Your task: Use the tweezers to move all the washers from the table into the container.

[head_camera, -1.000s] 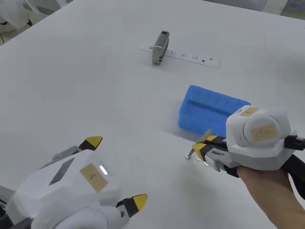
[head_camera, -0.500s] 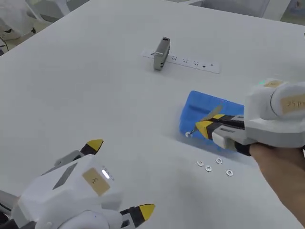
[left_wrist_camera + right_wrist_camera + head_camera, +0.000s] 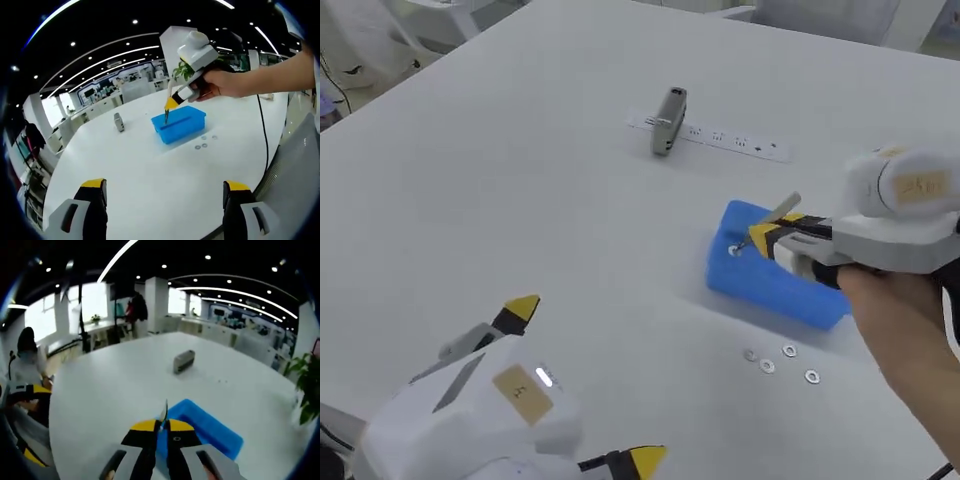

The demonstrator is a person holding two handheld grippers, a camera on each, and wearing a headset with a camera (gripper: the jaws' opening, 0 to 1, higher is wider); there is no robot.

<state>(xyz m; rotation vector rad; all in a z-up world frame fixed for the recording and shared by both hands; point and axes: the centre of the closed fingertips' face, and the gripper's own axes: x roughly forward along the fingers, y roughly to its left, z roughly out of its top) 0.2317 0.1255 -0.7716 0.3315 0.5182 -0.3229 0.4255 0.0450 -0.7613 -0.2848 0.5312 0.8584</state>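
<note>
My right gripper (image 3: pixel 758 240) is shut on thin metal tweezers (image 3: pixel 744 245) and held over the near-left end of the blue container (image 3: pixel 790 290). The tweezers' tip points down into it, with a small pale ring, seemingly a washer (image 3: pixel 735 250), at the tip. Several washers (image 3: pixel 767 366) lie on the white table just in front of the container. In the left gripper view the tweezers (image 3: pixel 166 116) hang over the container (image 3: pixel 182 125), with washers (image 3: pixel 204 145) beside it. My left gripper (image 3: pixel 585 383) stands open and empty at the near left, far from the container.
A white power strip (image 3: pixel 725 139) with a grey block (image 3: pixel 668 120) on its left end lies at the back of the table. A hand (image 3: pixel 895 320) holds the right gripper. In the right gripper view the block (image 3: pixel 183 361) sits beyond the container (image 3: pixel 210 432).
My right gripper has lifted from the washers on the table and moved back over the container's left end, tweezers still held. The left gripper has stayed open.
</note>
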